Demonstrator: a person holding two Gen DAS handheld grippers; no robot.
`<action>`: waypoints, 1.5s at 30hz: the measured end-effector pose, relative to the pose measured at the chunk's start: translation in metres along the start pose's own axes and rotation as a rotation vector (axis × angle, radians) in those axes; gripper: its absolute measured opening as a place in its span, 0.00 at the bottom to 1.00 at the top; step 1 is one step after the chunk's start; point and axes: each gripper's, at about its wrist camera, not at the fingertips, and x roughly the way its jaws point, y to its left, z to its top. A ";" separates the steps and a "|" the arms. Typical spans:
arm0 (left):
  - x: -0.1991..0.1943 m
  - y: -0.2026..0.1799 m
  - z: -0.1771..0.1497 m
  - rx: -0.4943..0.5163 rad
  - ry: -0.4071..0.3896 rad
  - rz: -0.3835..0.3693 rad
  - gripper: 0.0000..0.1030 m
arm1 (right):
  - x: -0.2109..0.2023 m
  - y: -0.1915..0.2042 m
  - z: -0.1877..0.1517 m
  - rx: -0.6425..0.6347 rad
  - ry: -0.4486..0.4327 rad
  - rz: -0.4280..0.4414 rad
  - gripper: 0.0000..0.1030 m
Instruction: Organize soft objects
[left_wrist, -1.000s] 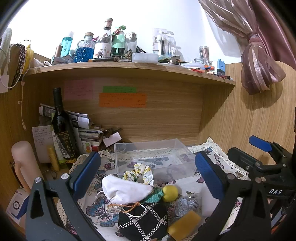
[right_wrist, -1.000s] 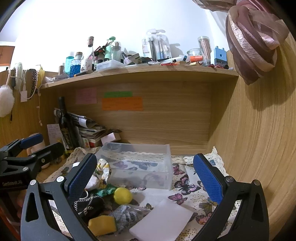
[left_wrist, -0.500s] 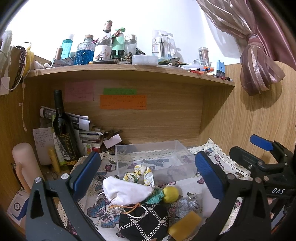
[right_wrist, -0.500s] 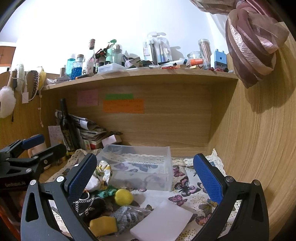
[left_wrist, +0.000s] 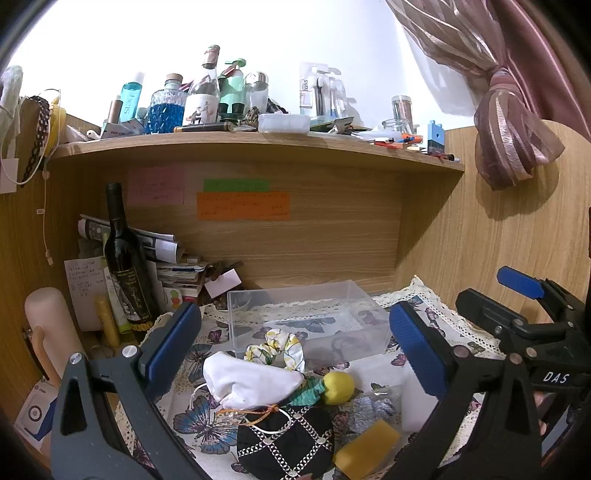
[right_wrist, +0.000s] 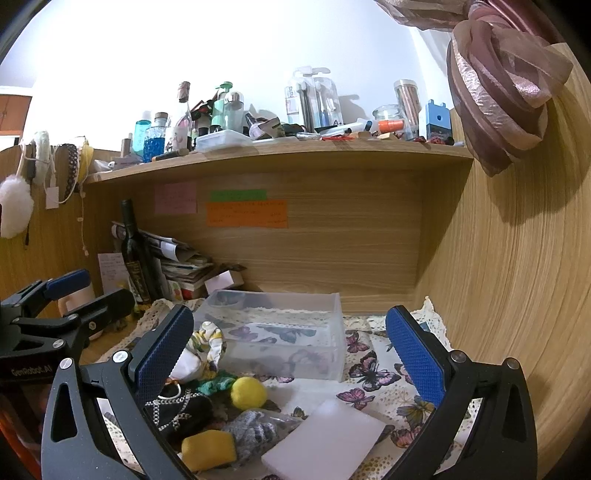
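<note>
- Your left gripper (left_wrist: 293, 352) is spread wide, holding nothing; your right gripper (right_wrist: 290, 354) likewise.
- Soft pile lies just in front of the clear bin (left_wrist: 303, 317), bin empty so far.
- White pouch (left_wrist: 251, 380) sits front-left of the bin, long axis running left-right, centred between your left pads.
- Black quilted pouch (left_wrist: 286, 443) and yellow ball (left_wrist: 338, 387) lie further in front of the bin.
- Left gripper looks nearer the white pouch; white foam block (right_wrist: 328, 439) front-right of the bin suits the right.

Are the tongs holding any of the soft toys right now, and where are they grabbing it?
No, nothing is held. The left tongs and the right tongs are both wide open above the pile, with the white pouch and yellow ball lying untouched.
</note>
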 end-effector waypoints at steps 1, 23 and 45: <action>0.000 0.000 0.000 0.000 0.000 -0.001 1.00 | -0.001 0.000 0.000 0.001 -0.002 -0.001 1.00; -0.001 -0.003 -0.002 0.010 0.010 -0.021 1.00 | 0.005 0.000 -0.003 0.004 0.021 -0.013 1.00; 0.084 0.058 -0.072 -0.091 0.333 0.018 0.85 | 0.076 -0.041 -0.082 0.136 0.416 -0.101 1.00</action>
